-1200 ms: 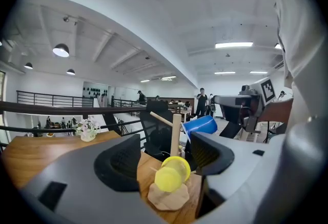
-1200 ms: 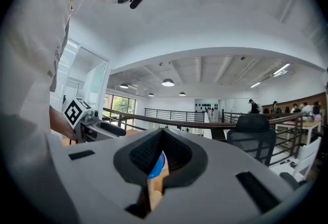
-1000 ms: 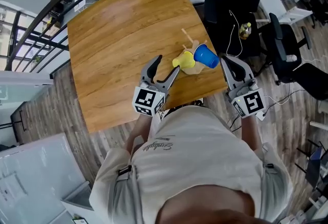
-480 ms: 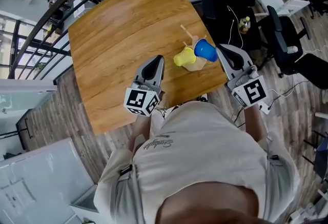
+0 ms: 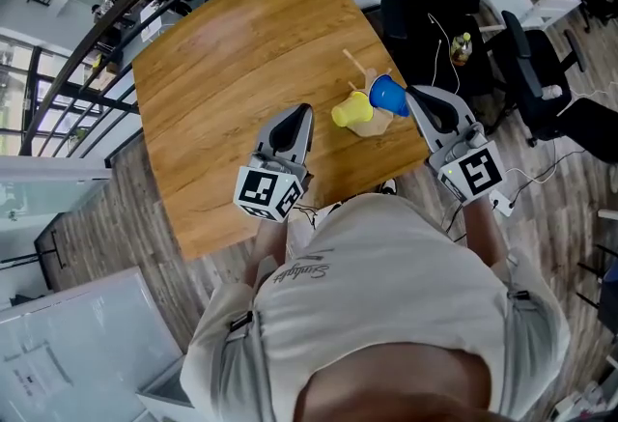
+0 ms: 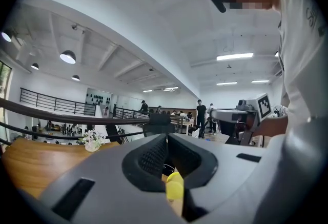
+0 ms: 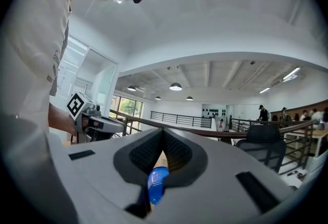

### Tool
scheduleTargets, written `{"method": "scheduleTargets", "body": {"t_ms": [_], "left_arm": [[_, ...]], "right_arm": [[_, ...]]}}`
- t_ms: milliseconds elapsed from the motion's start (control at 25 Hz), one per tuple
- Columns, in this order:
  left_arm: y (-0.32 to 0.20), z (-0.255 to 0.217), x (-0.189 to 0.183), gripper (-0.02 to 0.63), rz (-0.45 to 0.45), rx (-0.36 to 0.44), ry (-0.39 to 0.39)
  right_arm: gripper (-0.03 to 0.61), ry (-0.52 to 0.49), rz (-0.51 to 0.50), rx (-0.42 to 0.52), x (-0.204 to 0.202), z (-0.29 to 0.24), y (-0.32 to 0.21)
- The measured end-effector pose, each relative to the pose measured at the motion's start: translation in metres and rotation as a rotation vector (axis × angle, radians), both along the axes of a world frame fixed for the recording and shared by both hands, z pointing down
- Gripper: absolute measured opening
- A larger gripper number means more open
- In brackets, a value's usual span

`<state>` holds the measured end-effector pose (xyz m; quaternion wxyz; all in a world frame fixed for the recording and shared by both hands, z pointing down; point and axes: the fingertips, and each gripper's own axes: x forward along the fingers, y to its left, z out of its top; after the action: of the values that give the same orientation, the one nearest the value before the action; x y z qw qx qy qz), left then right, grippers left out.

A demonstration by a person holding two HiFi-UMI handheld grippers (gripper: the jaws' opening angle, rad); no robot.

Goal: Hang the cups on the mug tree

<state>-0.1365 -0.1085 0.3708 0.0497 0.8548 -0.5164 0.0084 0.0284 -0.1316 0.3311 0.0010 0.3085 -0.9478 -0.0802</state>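
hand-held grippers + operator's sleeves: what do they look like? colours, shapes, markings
The left hand-held gripper and right hand-held gripper match: light grey tapered shells, with black ribbed pads lining the jaws. Each has a white marker cube with black square codes at its rear end. The person wears a white short-sleeved T-shirt with script lettering.

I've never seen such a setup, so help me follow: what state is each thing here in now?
Wooden mug tree: standing on the wooden table, near its edge.
Yellow cup: hung on the tree.
Blue cup: hung on the tree, beside the yellow one.
Left gripper: jaws shut, empty.
Right gripper: jaws shut, empty.
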Motion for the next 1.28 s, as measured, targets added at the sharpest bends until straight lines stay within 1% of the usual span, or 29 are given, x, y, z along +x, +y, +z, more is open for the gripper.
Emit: {"method": "scheduleTargets", "body": {"t_ms": [80, 240, 320, 520, 720, 840, 1000, 1280], "left_arm": [[0.003, 0.001, 0.001, 0.021, 0.001, 0.0, 0.0], [0.005, -0.003, 0.003, 0.021, 0.005, 0.023, -0.05], [0.004, -0.003, 0.004, 0.021, 0.005, 0.024, -0.059], [0.01, 0.007, 0.003, 0.021, 0.001, -0.001, -0.049], [0.013, 0.012, -0.002, 0.021, -0.009, -0.013, -0.046], [0.014, 0.014, -0.004, 0.021, -0.021, -0.011, -0.044], [0.012, 0.011, -0.008, 0.021, -0.036, 0.0, -0.048], [0.009, 0.016, -0.011, 0.021, -0.039, -0.012, -0.028]], "right_arm": [[-0.006, -0.001, 0.002, -0.008, 0.0, 0.001, 0.002], [-0.006, -0.002, 0.01, -0.027, 0.001, 0.002, 0.002], [-0.008, 0.0, 0.016, -0.037, 0.001, 0.003, 0.001], [-0.008, -0.001, 0.029, -0.061, 0.0, 0.008, -0.001], [-0.006, -0.007, 0.026, -0.056, -0.001, 0.008, -0.003], [-0.008, -0.016, 0.042, -0.064, 0.003, 0.012, -0.007], [-0.006, -0.037, 0.049, -0.101, 0.007, 0.018, -0.01], [-0.008, -0.031, 0.056, -0.089, 0.007, 0.016, -0.009]]}}
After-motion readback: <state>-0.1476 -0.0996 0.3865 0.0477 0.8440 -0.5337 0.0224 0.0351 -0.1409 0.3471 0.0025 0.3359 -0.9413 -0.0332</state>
